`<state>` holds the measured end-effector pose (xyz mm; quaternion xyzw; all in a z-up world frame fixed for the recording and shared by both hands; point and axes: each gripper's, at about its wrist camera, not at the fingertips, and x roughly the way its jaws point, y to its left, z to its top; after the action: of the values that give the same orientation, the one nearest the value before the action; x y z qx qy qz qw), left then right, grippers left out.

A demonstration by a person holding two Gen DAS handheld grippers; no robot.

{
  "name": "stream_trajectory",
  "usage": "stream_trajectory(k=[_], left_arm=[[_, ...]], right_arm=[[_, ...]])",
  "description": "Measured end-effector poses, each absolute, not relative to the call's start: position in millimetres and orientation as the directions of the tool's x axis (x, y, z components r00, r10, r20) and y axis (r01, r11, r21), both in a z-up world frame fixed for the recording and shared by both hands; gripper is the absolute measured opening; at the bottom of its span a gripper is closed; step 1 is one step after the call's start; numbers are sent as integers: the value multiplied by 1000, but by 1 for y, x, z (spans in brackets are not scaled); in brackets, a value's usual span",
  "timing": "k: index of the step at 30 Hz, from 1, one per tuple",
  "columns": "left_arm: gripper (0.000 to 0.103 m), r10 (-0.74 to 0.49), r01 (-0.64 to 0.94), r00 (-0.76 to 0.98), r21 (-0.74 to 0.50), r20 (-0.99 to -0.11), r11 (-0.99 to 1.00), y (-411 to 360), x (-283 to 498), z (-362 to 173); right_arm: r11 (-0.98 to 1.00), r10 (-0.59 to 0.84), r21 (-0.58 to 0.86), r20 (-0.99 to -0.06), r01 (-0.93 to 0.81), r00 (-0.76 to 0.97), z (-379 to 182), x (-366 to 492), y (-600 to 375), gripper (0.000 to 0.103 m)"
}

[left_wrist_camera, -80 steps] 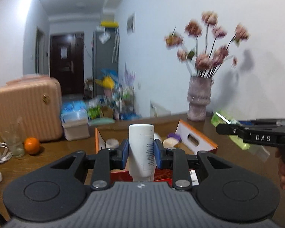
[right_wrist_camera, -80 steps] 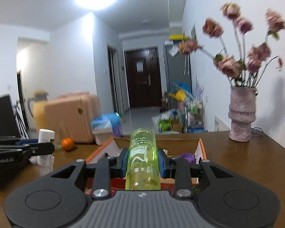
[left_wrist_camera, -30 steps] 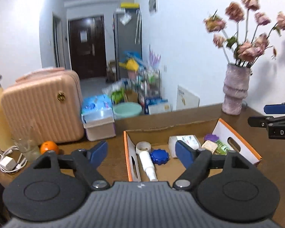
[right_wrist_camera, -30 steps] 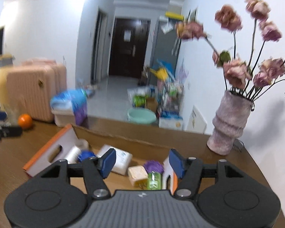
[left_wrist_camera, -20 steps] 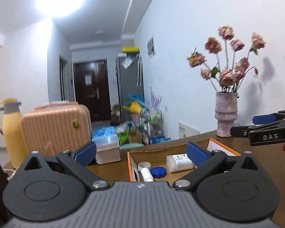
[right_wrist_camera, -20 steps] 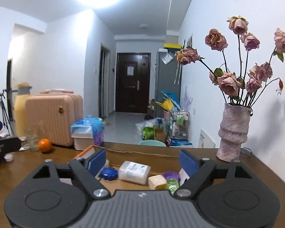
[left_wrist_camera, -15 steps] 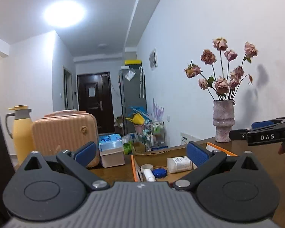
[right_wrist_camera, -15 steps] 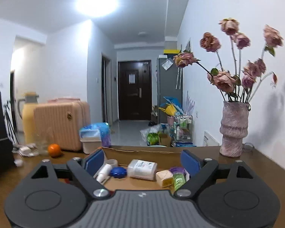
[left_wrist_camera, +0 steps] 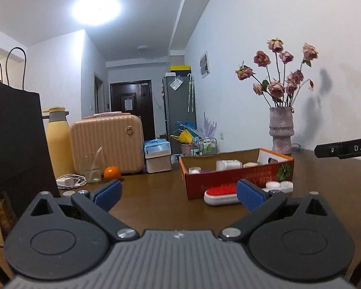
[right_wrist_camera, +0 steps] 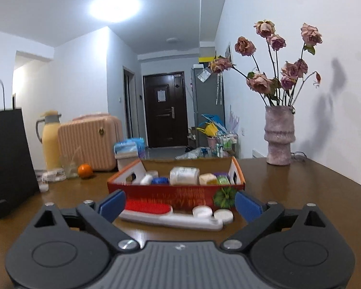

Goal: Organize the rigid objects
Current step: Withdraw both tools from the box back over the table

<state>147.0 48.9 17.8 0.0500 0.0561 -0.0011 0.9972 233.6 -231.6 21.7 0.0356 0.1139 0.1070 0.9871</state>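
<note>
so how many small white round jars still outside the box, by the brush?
2: white jars and sit side by side on the table, between the brush and the box. Others may be hidden.

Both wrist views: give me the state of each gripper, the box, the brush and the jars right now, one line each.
left gripper: open, empty, above the table.
right gripper: open, empty, aimed at the brush.
red box: open-topped, holding several small items.
white bottle: lying on its side in the box.
red-bristled brush: flat on the table before the box.
two white jars: capped, outside the box.
</note>
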Motion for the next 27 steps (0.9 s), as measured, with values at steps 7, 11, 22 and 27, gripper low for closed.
stream_trajectory(k=[7,11,22,27], left_arm=[[103,-30,39,991,66,-129,997,56,135,8],[103,-43,54,988,70,-149,996,49,140,1],[103,-68,84,973,68,-219,994,35,167,-16],[103,-82,97,963,47,-257,994,35,189,-19]], right_arm=[[983,180,92,-264,-161,948,1,209,-228,98],[992,124,28,-278,-121,953,-6,206,-228,98],[996,94,38,-328,-86,940,-26,221,-240,98],[995,92,62,-327,-76,941,-24,234,-244,98]])
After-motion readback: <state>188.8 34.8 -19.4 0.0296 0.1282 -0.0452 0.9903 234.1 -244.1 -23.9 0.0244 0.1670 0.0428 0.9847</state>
